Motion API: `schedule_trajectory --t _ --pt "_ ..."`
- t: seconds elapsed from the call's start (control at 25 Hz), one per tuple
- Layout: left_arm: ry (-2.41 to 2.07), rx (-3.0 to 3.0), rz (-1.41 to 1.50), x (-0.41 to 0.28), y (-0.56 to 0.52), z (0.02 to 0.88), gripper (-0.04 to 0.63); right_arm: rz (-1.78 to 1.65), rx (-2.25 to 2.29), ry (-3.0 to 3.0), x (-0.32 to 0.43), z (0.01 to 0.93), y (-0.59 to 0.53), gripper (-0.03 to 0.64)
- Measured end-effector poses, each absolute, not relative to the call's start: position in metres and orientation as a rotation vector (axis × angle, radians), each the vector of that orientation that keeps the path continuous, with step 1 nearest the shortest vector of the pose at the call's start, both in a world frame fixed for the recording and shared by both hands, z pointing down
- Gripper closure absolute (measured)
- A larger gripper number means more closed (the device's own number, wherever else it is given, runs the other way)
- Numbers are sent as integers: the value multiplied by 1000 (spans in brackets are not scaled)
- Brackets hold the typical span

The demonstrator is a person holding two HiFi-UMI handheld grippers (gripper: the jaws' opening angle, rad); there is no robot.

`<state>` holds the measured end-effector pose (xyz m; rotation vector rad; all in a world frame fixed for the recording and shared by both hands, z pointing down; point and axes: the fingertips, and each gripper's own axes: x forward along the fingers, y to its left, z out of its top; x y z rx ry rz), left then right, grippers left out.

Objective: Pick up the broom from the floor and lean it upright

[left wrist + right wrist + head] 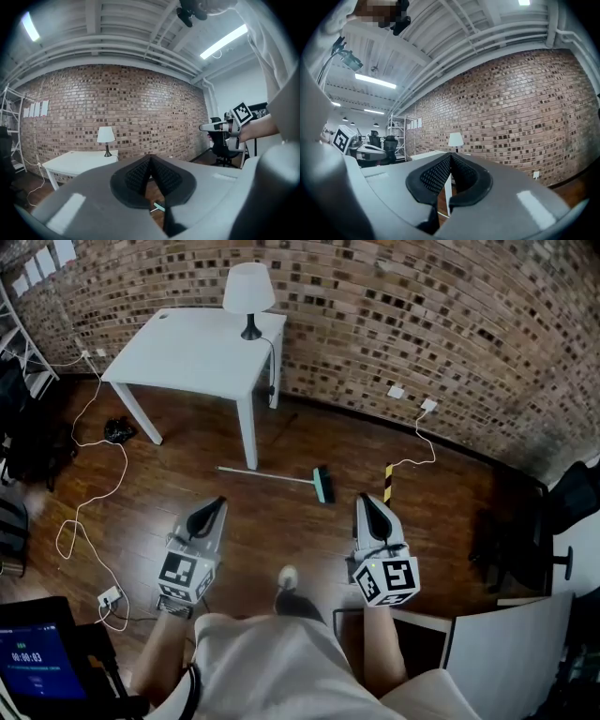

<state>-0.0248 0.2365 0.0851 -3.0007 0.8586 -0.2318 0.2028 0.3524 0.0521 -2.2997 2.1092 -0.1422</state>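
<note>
Wall [450, 324] spans twelve o'clock; table [187, 352] stands at eleven; the broom [272, 475] lies flat on the floor [187, 512] at twelve, near the table's leg, head toward three. Left gripper [217, 507] and right gripper [365, 502] hover short of it, both pinched closed on nothing; I'd open the right one first, step in, then take the handle mid-length, square across it, so it lifts without swinging.

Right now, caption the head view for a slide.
Left gripper and right gripper, shut and empty, hover above the floor; the broom lies flat by the white table.
</note>
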Motion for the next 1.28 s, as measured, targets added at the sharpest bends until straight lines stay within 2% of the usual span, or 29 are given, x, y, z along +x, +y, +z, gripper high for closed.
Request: schedule_trajectory --t 0.2,0.4,0.84,1.12,1.28 --pt "905 -2968 -284 18 195 84 595 -135 -2291 2138 267 49 306 604" --pt "935 -2973 -339 30 168 93 595 -167 -2272 2163 284 56 274 604" --pt "907 -2969 -366 50 139 100 595 -268 -2196 2242 280 73 235 604" --pt "979 -2923 -477 51 123 131 595 -463 -2083 2443 281 121 172 603" --pt "1093 -2954 -498 34 94 159 594 -519 -1981 2620 255 164 114 603"
